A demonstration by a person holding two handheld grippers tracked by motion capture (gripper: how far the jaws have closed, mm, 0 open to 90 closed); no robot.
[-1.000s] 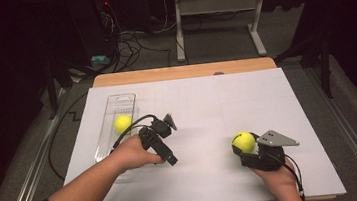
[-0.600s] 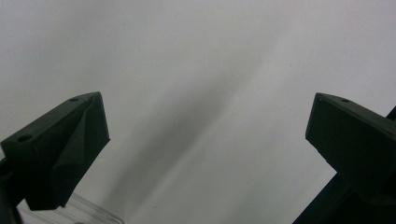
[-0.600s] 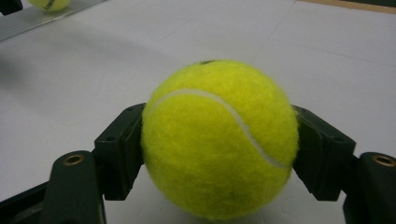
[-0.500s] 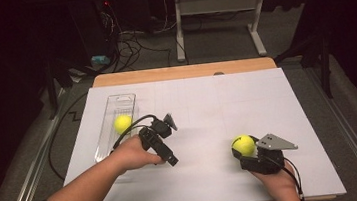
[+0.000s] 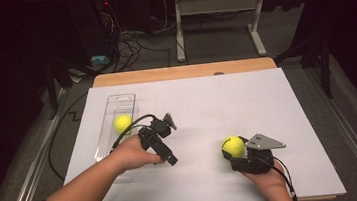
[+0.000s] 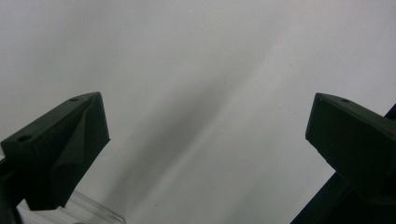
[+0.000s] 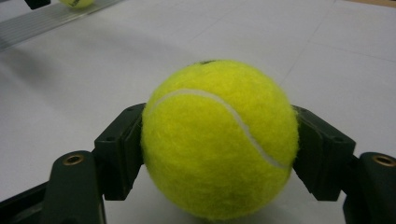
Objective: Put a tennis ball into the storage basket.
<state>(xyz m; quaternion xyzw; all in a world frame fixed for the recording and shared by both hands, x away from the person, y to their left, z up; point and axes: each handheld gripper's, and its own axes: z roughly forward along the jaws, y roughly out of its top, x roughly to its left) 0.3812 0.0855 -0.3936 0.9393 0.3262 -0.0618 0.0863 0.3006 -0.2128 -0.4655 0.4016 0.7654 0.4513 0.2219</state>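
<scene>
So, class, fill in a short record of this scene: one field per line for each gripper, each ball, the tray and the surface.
right gripper: shut on held tennis ball
held tennis ball: yellow, between both jaws
left gripper: open, nothing between its jaws
second ball: yellow, lying in clear tray
clear tray: left part of the table
table cover: white sheet

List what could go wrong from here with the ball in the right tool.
1. The right tool grips the tennis ball only at its two sides; the round, fuzzy ball might slip out in transit.
2. The clear tray is narrow and already holds another ball; a drop could bounce off.
3. The left tool sits beside the tray, possibly blocking the path.
</scene>
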